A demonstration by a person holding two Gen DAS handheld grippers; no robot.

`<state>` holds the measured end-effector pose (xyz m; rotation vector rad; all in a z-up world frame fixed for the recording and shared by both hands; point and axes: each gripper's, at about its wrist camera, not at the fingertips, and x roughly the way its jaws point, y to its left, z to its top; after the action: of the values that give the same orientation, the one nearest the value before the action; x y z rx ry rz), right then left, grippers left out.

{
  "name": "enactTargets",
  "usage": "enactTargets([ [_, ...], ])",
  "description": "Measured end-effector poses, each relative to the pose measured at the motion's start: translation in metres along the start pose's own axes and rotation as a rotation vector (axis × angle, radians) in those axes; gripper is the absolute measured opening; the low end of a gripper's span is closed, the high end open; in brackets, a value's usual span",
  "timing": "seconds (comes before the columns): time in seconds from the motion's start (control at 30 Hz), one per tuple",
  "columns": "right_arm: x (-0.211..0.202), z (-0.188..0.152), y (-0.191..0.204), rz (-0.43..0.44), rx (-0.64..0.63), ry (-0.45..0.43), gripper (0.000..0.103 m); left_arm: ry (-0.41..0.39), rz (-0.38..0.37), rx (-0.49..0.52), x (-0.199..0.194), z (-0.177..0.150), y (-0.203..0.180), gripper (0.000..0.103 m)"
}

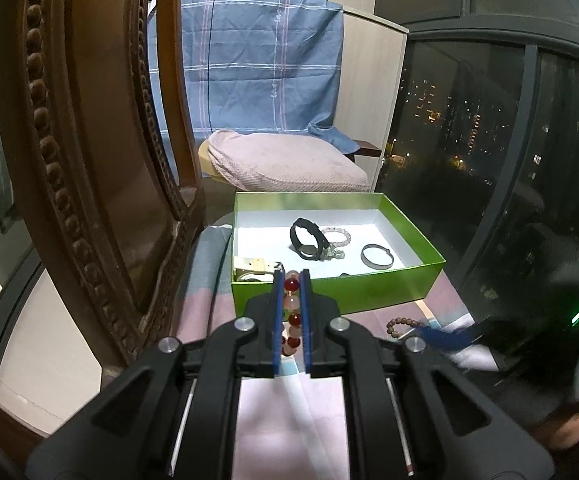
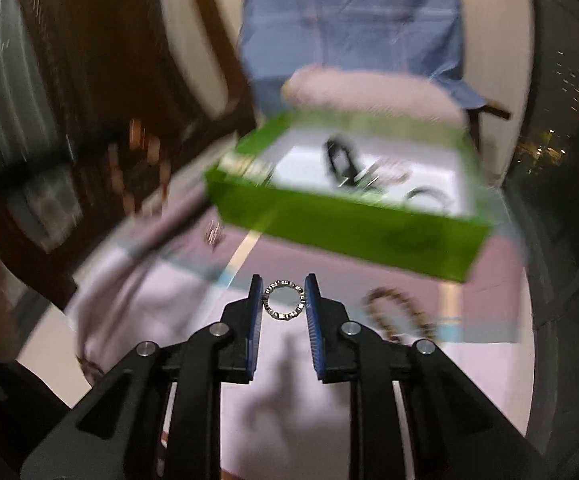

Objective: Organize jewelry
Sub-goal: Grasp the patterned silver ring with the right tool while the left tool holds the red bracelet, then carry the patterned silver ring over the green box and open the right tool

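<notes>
A green box (image 1: 373,286) with a white floor stands on the pink cloth; it holds a black watch (image 1: 304,238), a pale bead bracelet (image 1: 339,234) and a dark ring bangle (image 1: 376,255). My left gripper (image 1: 292,280) is shut on a red and pink bead bracelet (image 1: 292,316), held just before the box's near wall. My right gripper (image 2: 282,286) is shut on a small silver ring bracelet (image 2: 283,300), above the cloth in front of the box (image 2: 349,236). A brown bead bracelet (image 2: 399,314) lies on the cloth to its right, and shows in the left wrist view (image 1: 403,326).
A carved wooden chair frame (image 1: 89,160) rises at the left. A blue cloth (image 1: 257,64) and a pink cushion (image 1: 285,168) lie behind the box. A dark window (image 1: 509,160) is on the right. A small metal piece (image 2: 214,234) lies near the box. The right view is blurred.
</notes>
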<state>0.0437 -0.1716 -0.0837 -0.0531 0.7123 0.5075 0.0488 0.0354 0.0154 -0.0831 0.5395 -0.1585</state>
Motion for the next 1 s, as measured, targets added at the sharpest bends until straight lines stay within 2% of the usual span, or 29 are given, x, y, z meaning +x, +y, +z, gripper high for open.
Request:
enactTargets([
  [0.13,-0.049,0.006,-0.033,-0.006,0.052,-0.119,0.021,0.011,-0.001,0.007,0.004,-0.003,-0.006,0.008],
  [0.23,-0.066,0.007,-0.048,-0.03,0.06,-0.165,0.021,0.028,-0.003,0.009,0.009,-0.006,-0.012,0.008],
  [0.47,-0.057,0.005,-0.062,-0.038,0.073,-0.136,0.021,0.048,-0.014,0.043,0.017,-0.012,-0.03,0.008],
  [1.0,-0.05,0.004,-0.053,-0.029,0.059,-0.125,0.021,0.057,-0.002,0.033,0.017,-0.012,-0.025,0.008],
])
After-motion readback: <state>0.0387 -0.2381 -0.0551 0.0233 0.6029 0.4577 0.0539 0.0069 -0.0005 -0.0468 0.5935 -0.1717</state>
